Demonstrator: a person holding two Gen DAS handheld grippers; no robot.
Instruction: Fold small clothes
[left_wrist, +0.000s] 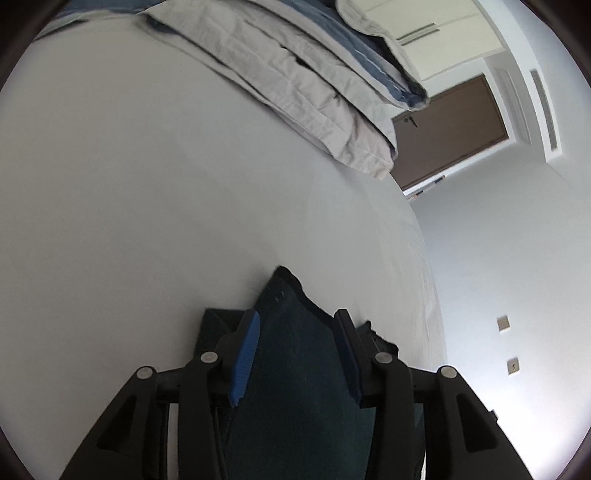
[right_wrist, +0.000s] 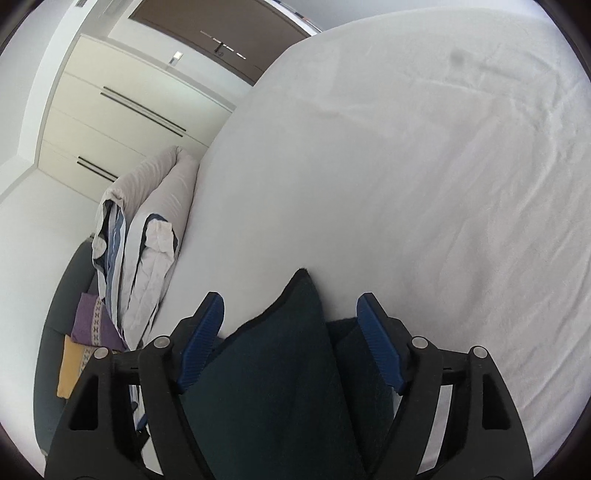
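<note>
From the left wrist, the left tool (left_wrist: 295, 325) is standing with its blue pads apart, straddling a small dark teal knit garment (left_wrist: 295, 369) lying on the white-sheeted bed (left_wrist: 147, 203); nothing is pinched. From the right wrist, the right tool (right_wrist: 291, 314) is gaping wider over the same garment's pointed corner. It is looking soft, light and limp; a hemmed edge seems the best hold. No containers are showing.
</note>
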